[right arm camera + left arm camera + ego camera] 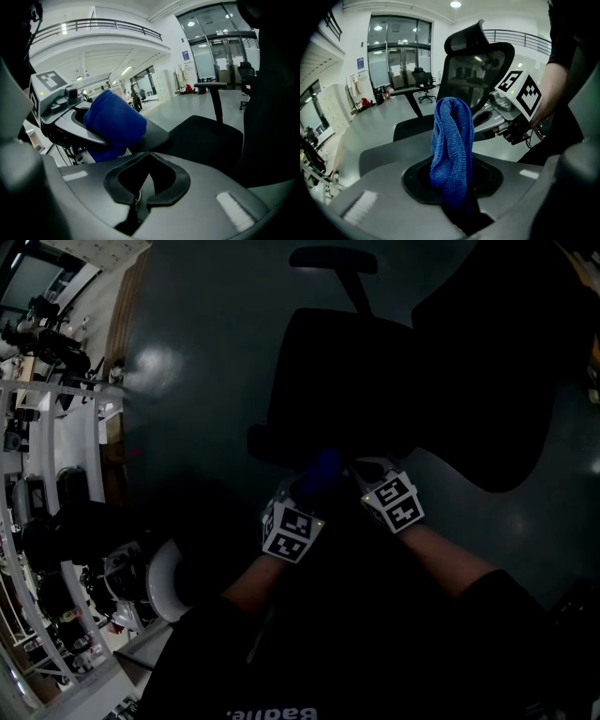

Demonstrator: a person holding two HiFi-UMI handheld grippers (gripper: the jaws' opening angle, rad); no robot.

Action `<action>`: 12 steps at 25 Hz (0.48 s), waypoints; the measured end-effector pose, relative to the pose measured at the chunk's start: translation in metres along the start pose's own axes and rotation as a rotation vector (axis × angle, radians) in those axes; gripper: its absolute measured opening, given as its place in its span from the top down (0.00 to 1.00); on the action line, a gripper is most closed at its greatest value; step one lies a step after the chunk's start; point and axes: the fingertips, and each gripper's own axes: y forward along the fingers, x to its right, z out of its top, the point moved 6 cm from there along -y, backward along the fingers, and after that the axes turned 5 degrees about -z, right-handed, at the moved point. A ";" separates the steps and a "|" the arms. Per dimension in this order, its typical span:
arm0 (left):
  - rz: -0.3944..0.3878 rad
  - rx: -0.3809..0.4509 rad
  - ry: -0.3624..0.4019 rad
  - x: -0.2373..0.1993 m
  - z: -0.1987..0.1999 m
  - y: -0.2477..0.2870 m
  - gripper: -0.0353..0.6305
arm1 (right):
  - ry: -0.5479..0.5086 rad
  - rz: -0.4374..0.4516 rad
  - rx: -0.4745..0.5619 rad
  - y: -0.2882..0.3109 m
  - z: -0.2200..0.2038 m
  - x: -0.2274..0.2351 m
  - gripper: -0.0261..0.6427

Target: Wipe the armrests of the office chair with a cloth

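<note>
A black office chair (347, 381) stands below me in a very dark head view. My left gripper (305, 498) is shut on a blue cloth (324, 472), which sticks up from its jaws as a bunched roll (451, 140). The cloth (112, 123) sits at the end of the near armrest pad (152, 133); I cannot tell if they touch. My right gripper (149, 161) is shut with nothing in it, just right of the cloth, and its marker cube (520, 91) shows beside the cloth. The far armrest (211, 85) stands on its post past the seat (206, 136).
The chair's mesh backrest and headrest (478, 61) rise behind the cloth. A dark glossy floor (187, 381) surrounds the chair. White shelving with equipment (56, 456) runs along the left. More chairs and a desk (419, 89) stand far off by glass doors.
</note>
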 end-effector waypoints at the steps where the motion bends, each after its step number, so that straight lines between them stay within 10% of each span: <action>1: -0.014 -0.003 0.011 0.006 0.001 0.005 0.76 | -0.009 0.014 -0.005 0.000 -0.002 -0.004 0.96; 12: -0.063 -0.005 0.018 0.028 0.010 0.025 0.76 | 0.018 0.019 0.007 -0.022 -0.017 0.007 0.96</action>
